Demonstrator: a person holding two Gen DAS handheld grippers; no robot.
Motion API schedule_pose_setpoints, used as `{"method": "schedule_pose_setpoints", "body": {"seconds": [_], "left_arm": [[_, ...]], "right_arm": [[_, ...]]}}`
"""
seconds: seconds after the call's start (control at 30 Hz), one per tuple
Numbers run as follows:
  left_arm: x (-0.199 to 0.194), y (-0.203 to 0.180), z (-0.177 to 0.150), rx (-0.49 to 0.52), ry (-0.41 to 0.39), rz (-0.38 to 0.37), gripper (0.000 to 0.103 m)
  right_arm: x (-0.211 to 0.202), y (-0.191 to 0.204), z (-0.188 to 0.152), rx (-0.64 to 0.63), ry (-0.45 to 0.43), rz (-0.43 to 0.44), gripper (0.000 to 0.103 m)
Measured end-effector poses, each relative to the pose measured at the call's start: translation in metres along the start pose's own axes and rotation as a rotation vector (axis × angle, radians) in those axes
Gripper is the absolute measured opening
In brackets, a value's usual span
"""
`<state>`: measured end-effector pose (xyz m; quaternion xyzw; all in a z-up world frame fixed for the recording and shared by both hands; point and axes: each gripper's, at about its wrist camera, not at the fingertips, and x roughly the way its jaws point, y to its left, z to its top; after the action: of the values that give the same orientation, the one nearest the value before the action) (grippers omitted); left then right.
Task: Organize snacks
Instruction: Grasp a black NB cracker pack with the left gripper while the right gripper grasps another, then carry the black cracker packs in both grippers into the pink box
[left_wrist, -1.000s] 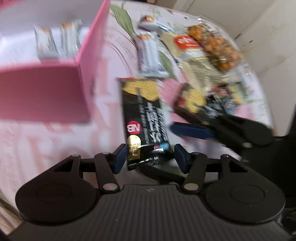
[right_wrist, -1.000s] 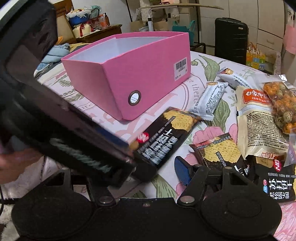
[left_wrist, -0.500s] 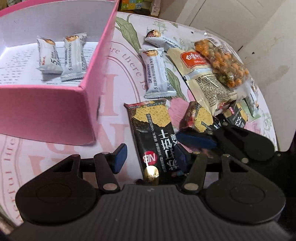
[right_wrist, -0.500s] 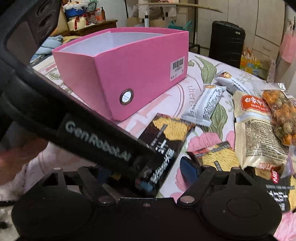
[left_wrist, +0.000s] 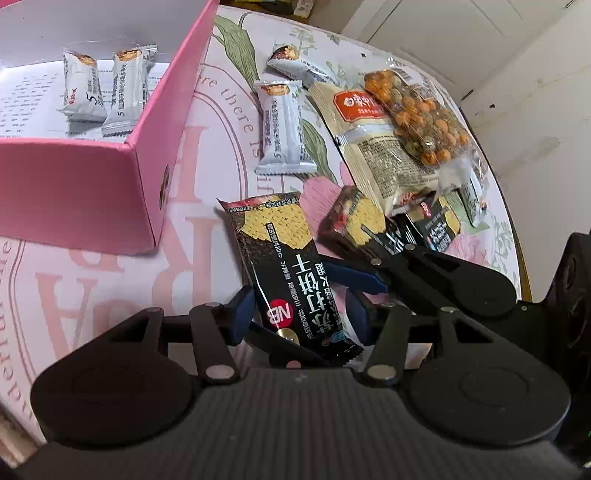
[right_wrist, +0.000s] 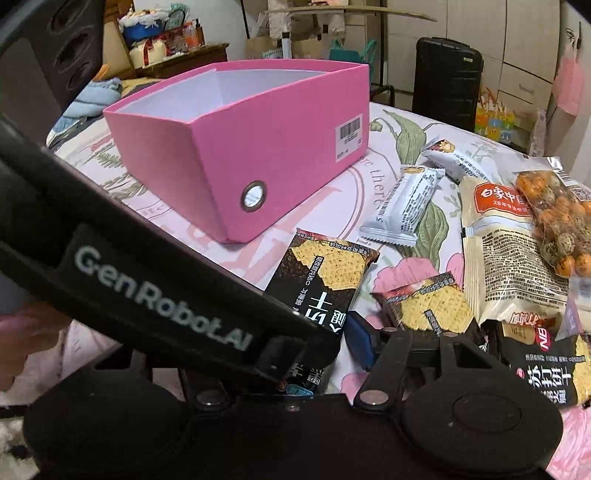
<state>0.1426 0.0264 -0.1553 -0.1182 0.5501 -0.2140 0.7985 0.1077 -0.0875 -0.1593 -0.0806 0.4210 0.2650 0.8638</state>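
A black cracker packet (left_wrist: 284, 266) lies tilted on the flowered tablecloth, its near end between the blue pads of my left gripper (left_wrist: 301, 314). Those jaws are closing and both pads touch its edges. My right gripper (right_wrist: 299, 343) reaches in from the right with closing jaws. One of its blue fingers (left_wrist: 354, 277) lies beside the same packet (right_wrist: 325, 280) and the other passes under it, without pressing. The left gripper's body hides the right gripper's left finger in the right wrist view. The pink box (left_wrist: 147, 155) (right_wrist: 280, 147) holds two white bars (left_wrist: 103, 92).
A white bar (left_wrist: 284, 129) (right_wrist: 402, 203), a second one (left_wrist: 299, 62), a beige packet (left_wrist: 369, 140), a bag of coated nuts (left_wrist: 417, 114) and two more black cracker packets (right_wrist: 428, 302) (right_wrist: 550, 365) lie to the right. The table edge curves at far right. A hand (right_wrist: 22, 332) shows at left.
The black packet has shifted from against my left gripper's right pad to between both pads. The left gripper's body now crosses lower and closer in the right wrist view.
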Motion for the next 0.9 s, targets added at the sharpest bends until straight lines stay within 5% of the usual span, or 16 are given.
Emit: {"method": "schedule_pose_setpoints", "body": {"seconds": [0.37,0.9], "left_arm": [[-0.038,-0.017,-0.013,-0.021,0.057,-0.010,0.052],[-0.119,-0.012,-0.024,-0.105,0.010,-0.045,0.052]], "right_arm": [[-0.034,0.020,0.007,-0.003,0.072,0.012,0.066],[-0.084,0.071,0.050,-0.253,0.102,0.042,0.066]]}}
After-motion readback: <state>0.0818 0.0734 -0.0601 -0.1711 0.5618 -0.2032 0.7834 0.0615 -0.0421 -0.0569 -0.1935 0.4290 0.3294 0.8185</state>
